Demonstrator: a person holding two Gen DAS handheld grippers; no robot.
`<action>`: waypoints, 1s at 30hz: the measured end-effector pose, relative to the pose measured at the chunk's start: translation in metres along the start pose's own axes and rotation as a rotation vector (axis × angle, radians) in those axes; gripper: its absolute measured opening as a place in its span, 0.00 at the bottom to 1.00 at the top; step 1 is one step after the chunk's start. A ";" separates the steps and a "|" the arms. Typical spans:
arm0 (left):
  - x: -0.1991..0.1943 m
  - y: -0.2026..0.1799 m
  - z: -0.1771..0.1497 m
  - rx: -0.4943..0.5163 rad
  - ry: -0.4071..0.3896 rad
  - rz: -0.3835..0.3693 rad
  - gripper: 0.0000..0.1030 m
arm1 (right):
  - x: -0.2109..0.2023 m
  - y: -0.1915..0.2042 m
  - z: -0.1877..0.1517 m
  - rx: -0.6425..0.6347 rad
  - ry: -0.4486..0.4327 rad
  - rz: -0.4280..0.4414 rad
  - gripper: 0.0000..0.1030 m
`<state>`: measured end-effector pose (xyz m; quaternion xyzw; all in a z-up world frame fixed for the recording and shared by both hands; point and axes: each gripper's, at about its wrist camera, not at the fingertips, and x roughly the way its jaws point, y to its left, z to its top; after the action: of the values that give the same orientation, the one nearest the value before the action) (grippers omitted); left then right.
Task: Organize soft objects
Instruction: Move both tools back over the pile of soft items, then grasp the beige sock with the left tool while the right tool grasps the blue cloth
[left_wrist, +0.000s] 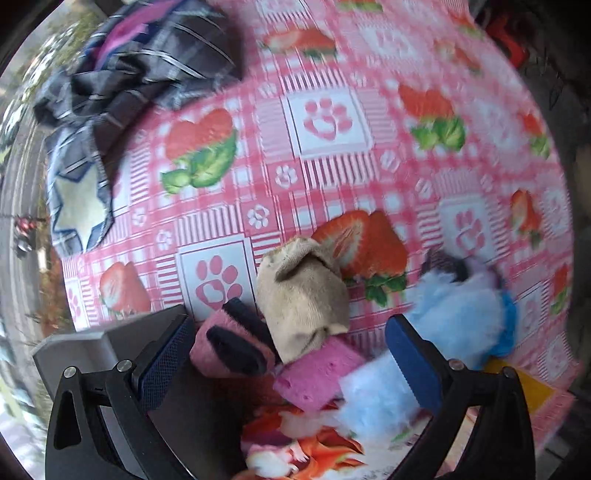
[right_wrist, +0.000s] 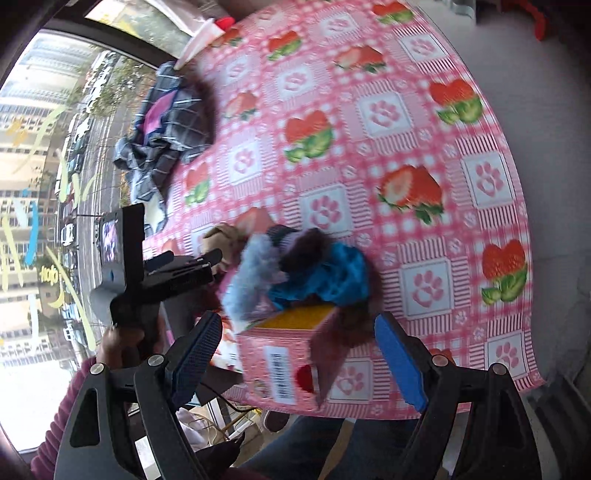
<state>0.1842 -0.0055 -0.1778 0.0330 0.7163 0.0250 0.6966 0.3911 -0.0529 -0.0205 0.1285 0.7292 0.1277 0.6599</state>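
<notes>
Left gripper (left_wrist: 291, 354) is hovering with jaws spread wide over a pile of soft items at the near table edge, gripping nothing. Between its blue pads: a pink sock with dark stripes (left_wrist: 236, 347), a beige sock (left_wrist: 303, 295) resting partly on top of it, a pink sponge (left_wrist: 317, 376) just below the beige sock, and a light blue fluffy item (left_wrist: 454, 310) by the right pad. The pile is sitting in and over a box with a floral print (left_wrist: 306, 443); whether every item is inside cannot be told.

Right gripper (right_wrist: 295, 350) is also hanging wide apart, holding nothing, framing the pink cardboard box (right_wrist: 280, 365) with a barcode label. The box is standing at the near edge of the strawberry-and-paw-print tablecloth (right_wrist: 424, 147). On top of the box: the light blue fluffy item (right_wrist: 251, 277), a bright blue shiny cloth (right_wrist: 332, 277), and a dark fuzzy piece (right_wrist: 310, 247) touching both. The beige sock (right_wrist: 221, 236) is peeking out behind. The left gripper (right_wrist: 207, 262) is showing in the right wrist view, held in a hand (right_wrist: 122, 343) with a purple sleeve, its tips at the pile.

A dark plaid garment (left_wrist: 140, 66) is lying crumpled at the far left of the table, well apart from the box. Frames are motion-blurred.
</notes>
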 end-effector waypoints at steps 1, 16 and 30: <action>0.006 -0.002 0.002 0.017 0.016 0.005 1.00 | 0.004 -0.005 0.001 0.006 0.010 0.000 0.83; 0.044 0.004 0.012 -0.017 0.127 -0.061 0.32 | 0.098 -0.033 0.031 -0.001 0.224 -0.045 0.83; 0.036 -0.004 0.027 -0.038 0.087 -0.035 0.32 | 0.180 -0.042 0.039 -0.186 0.326 -0.321 0.83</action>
<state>0.2097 -0.0071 -0.2151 0.0061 0.7459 0.0277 0.6655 0.4115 -0.0274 -0.2059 -0.0726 0.8223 0.1068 0.5542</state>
